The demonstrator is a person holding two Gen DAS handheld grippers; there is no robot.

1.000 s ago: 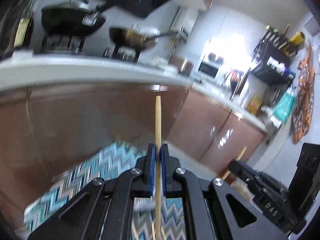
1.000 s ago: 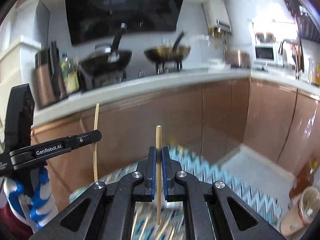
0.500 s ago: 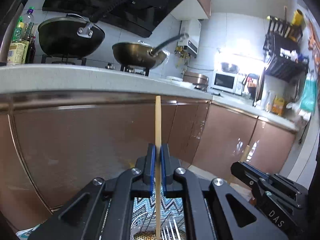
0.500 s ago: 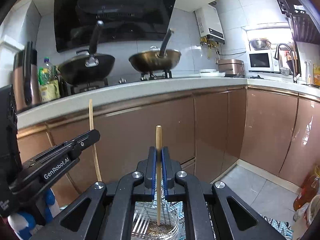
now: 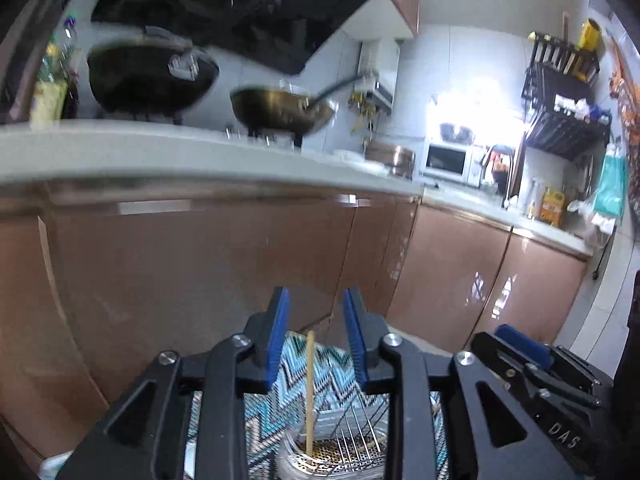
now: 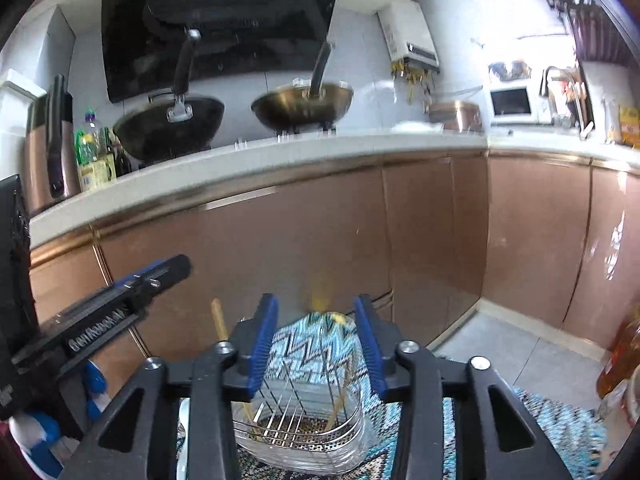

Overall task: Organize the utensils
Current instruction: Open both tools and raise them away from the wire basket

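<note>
A zigzag cloth (image 6: 320, 344) covers the surface below. On it sits a wire rack (image 6: 296, 436), beside a white dish (image 6: 183, 420) at its left.

A home kitchen. Two woks (image 6: 168, 128) on a stove under a black hood (image 6: 220, 20), copper-brown cabinets (image 6: 320, 240) below. Microwave (image 5: 446, 162) and dish rack (image 5: 568, 120) further along.

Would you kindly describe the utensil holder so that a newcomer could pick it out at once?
Find the long brown cabinet fronts under the white counter; in front of them lies a blue zigzag cloth. On that cloth stands the utensil holder: a wire basket with a perforated metal base, the only thing there with wooden chopsticks standing upright in it.
</note>
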